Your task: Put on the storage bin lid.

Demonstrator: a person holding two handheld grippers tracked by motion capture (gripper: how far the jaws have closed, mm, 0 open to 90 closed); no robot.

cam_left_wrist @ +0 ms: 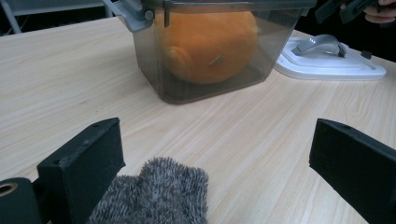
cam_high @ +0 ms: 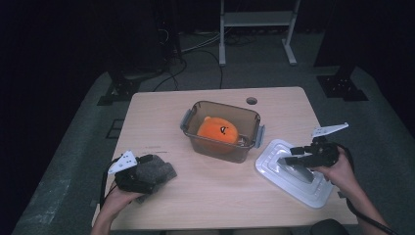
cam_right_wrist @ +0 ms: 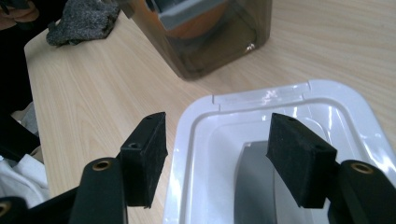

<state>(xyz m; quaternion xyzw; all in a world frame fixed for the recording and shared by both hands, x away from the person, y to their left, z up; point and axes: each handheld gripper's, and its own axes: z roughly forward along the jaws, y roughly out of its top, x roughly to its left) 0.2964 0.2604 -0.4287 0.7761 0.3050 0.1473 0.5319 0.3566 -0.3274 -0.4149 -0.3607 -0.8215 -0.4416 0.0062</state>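
A clear grey box (cam_high: 249,120) with grey latches stands mid-table, with an orange plush toy (cam_high: 219,132) inside it. A white lid (cam_high: 274,149) with a grey handle (cam_high: 298,170) lies flat to the box's right. My right gripper (cam_high: 289,155) hovers just above the lid; its jaws stand open on either side of the handle (cam_right_wrist: 254,186), and nothing is between the pads. At the left front lies a grey woolly cloth (cam_high: 155,168). My left gripper (cam_high: 147,182) rests by it, open wide, with the cloth (cam_left_wrist: 159,196) lying loose between the jaws near their base.
The wooden table (cam_high: 220,196) has a round cable hole (cam_high: 251,101) at the back. Behind it a white metal stand (cam_high: 257,19) and cables sit on the floor. Bare tabletop stretches between the cloth and the lid.
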